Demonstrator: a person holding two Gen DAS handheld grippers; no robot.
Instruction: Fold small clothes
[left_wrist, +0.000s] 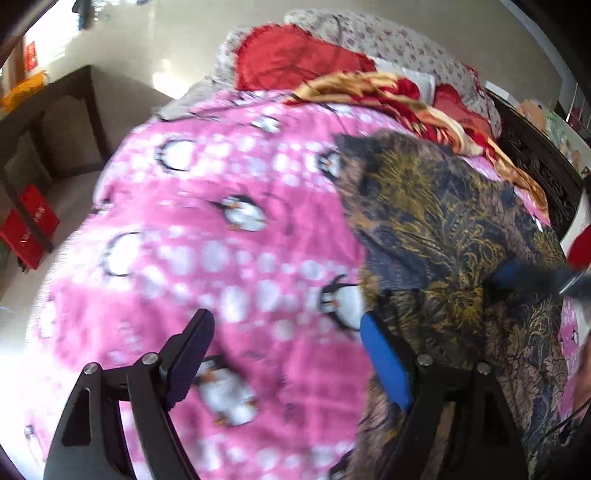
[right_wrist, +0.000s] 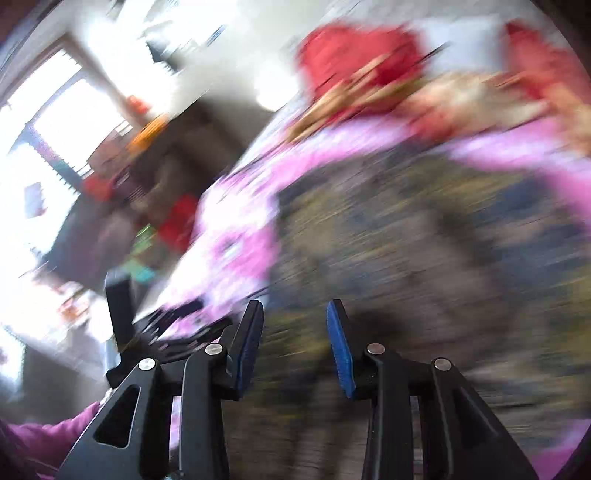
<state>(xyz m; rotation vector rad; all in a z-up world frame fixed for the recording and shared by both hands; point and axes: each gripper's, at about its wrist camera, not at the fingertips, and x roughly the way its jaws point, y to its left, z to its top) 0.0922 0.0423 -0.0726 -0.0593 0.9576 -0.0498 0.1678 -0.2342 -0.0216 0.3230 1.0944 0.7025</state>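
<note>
A dark blue and gold patterned garment (left_wrist: 443, 229) lies on a pink penguin blanket (left_wrist: 207, 236) on the bed. My left gripper (left_wrist: 288, 328) is open just above the blanket, its right finger at the garment's left edge. The right gripper (left_wrist: 517, 277) shows in the left wrist view, low over the garment's right side. In the heavily blurred right wrist view, my right gripper (right_wrist: 295, 325) is open above the garment (right_wrist: 424, 236), with nothing between its fingers. The left gripper (right_wrist: 122, 306) shows there at the lower left.
Red and gold blankets (left_wrist: 369, 85) and a floral pillow (left_wrist: 388, 37) are piled at the far end of the bed. A dark wooden table (left_wrist: 48, 122) and a red bag (left_wrist: 29, 229) stand on the floor to the left. A dark headboard (left_wrist: 535, 162) is at right.
</note>
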